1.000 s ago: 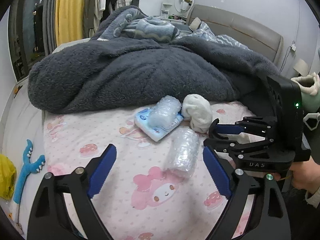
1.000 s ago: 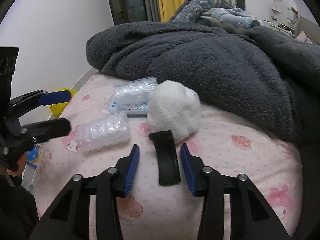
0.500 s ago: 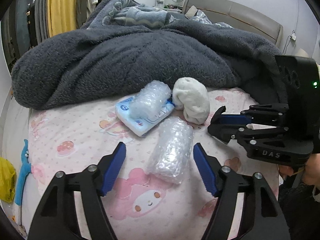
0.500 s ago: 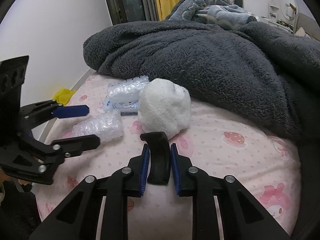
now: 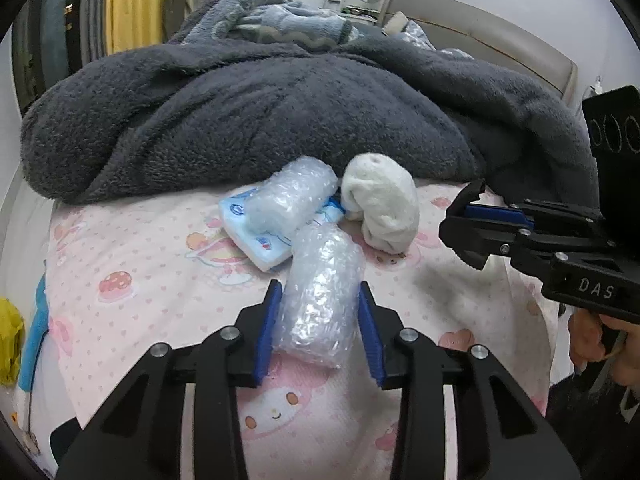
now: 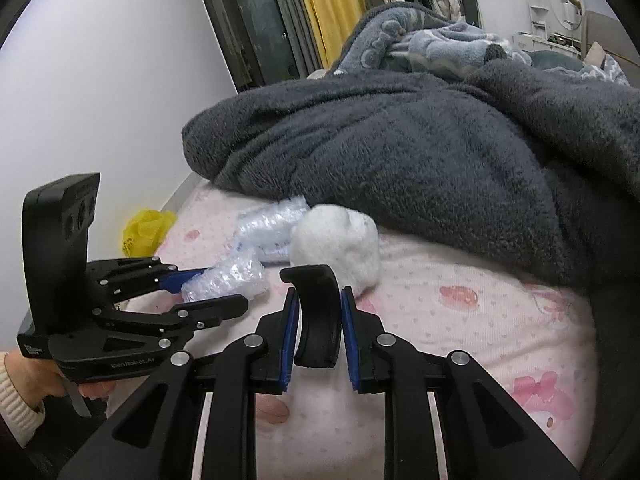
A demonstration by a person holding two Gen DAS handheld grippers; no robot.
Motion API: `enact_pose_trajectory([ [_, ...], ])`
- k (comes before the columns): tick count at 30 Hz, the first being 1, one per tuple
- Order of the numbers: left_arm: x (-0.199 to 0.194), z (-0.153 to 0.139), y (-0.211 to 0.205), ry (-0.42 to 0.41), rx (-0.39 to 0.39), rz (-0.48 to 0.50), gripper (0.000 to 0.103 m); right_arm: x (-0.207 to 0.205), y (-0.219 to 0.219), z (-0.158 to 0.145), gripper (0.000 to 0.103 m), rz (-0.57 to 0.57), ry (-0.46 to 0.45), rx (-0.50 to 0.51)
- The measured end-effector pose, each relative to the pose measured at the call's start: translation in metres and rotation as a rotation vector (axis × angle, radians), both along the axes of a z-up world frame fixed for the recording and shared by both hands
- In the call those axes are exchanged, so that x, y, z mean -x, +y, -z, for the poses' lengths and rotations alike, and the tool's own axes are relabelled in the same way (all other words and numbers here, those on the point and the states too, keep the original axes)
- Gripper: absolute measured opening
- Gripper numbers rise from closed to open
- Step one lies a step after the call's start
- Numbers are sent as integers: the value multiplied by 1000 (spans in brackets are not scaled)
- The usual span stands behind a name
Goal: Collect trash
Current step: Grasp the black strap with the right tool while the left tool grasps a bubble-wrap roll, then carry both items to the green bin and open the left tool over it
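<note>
My left gripper [image 5: 320,300] is shut on a roll of bubble wrap [image 5: 320,296] that lies on the pink bed sheet [image 5: 140,280]. It also shows in the right wrist view [image 6: 224,280]. My right gripper [image 6: 318,300] is shut on a curved black plastic piece [image 6: 316,316] and holds it above the sheet. A second bubble wrap roll [image 5: 292,196] lies on a blue-and-white tissue pack [image 5: 256,240]. A white rolled sock [image 5: 384,204] lies beside them.
A big dark grey fleece blanket [image 5: 260,120] is heaped behind the items. A yellow bag [image 6: 146,228] sits on the floor by the bed's left edge. A blue toy [image 5: 34,332] lies at the left. The headboard [image 5: 500,40] is at the far right.
My left gripper moved forward and closed on the near bubble wrap roll. My right gripper closed on the black piece and lifted it off the sheet.
</note>
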State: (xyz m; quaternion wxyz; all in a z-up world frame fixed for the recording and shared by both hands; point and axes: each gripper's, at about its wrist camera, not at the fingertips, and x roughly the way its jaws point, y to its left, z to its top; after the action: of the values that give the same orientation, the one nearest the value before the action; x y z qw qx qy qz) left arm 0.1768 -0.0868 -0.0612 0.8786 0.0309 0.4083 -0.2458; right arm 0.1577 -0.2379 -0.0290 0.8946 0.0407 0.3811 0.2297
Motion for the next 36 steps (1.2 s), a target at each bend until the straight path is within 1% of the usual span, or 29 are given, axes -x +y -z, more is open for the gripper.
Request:
enact_pose_trajectory([
  [7,7,-15,19,-25,31,-81,39,0,7,-8,21,0,-13,-14],
  [10,13,-19,29,-17,54,-85,39,0,14,-12,21,-5,-16,-27],
  [17,23,-25,55,-43,41,-148,39,-3,44,-22,21,-30,-32,-37],
  [24,27,-21,89,-50,-16,-252,39,-8,82,-25,21,-59,-32,-28],
  [28,31,-15,114,-31,-18,-306,39,-10,107,-24,21,-85,-28,-24],
  [36,39,2,165,23,-34,-377,39,-10,160,-25,21,-129,-20,-11],
])
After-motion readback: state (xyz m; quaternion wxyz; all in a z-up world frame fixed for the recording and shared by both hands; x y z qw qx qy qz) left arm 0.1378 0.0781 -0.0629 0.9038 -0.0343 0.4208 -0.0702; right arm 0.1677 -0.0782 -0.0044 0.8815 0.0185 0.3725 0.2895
